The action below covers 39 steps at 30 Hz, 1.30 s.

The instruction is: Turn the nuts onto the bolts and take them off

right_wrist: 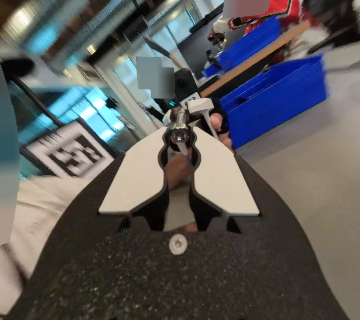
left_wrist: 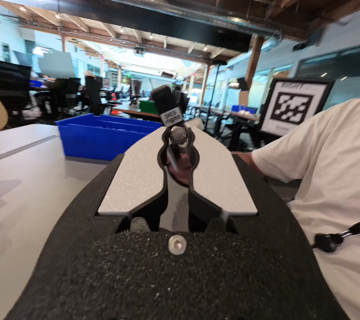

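Observation:
I hold both grippers up in the air, facing each other over the grey table [left_wrist: 29,184]. My left gripper [left_wrist: 178,131] is shut on the round silver head of a bolt [left_wrist: 177,136]. My right gripper [right_wrist: 179,132] is shut on a silver hex nut [right_wrist: 178,136] that sits on the bolt's shaft [right_wrist: 180,115]. In the right wrist view the left gripper's white fingers [right_wrist: 198,105] show beyond the nut, with a hand behind them. In the left wrist view the right gripper's black labelled body [left_wrist: 167,102] stands just behind the bolt head.
A blue plastic bin [left_wrist: 103,135] stands on the table and also shows in the right wrist view [right_wrist: 276,104]. A framed black-and-white marker board [left_wrist: 292,108] stands to the side. The person's white sleeve [left_wrist: 311,154] fills the right. Desks and chairs lie beyond.

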Available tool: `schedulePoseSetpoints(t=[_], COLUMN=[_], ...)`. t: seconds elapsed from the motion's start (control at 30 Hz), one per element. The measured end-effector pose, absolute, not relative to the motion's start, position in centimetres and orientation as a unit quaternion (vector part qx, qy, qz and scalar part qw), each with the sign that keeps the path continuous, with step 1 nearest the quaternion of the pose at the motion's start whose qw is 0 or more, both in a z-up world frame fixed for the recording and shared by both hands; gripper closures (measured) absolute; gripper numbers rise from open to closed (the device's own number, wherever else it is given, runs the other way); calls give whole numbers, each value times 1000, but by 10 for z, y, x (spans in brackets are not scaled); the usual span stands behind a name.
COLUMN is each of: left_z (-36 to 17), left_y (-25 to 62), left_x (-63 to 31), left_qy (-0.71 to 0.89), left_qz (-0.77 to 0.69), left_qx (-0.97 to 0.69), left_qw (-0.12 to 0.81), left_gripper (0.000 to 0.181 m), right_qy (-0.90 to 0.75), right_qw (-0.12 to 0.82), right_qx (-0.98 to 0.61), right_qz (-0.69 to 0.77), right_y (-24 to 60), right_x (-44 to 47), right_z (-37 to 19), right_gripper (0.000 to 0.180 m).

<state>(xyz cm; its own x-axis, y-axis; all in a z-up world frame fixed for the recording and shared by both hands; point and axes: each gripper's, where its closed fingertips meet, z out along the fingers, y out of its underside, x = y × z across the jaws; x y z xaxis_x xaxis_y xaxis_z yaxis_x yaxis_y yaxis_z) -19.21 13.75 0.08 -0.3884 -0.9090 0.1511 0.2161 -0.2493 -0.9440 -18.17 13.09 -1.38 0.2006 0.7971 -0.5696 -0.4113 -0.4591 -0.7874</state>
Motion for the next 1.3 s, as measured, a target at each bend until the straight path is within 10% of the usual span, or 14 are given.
schedulePoseSetpoints(t=[0.17, 0.4, 0.7, 0.97, 1.3], left_z=[2, 4, -2, 1, 1], left_y=[134, 137, 129, 131, 133], left_x=[-193, -198, -191, -194, -197], left_qy=[463, 434, 451, 455, 461], left_qz=[-690, -718, -714, -712, -694], left_qx=[-379, -381, -386, -379, -385], left_qw=[407, 390, 371, 378, 396], left_gripper=[163, 163, 162, 163, 162], right_qy=[-134, -353, -486, -402, -134], right_qw=[473, 741, 717, 715, 427], right_qx=[-581, -564, -414, -565, -568], right_qz=[648, 93, -278, 90, 691], right_y=[129, 131, 132, 127, 127], right_x=[-184, -169, -178, -184, -184], right_z=[-15, -16, -18, -18, -15], right_gripper=[160, 137, 157, 161, 161])
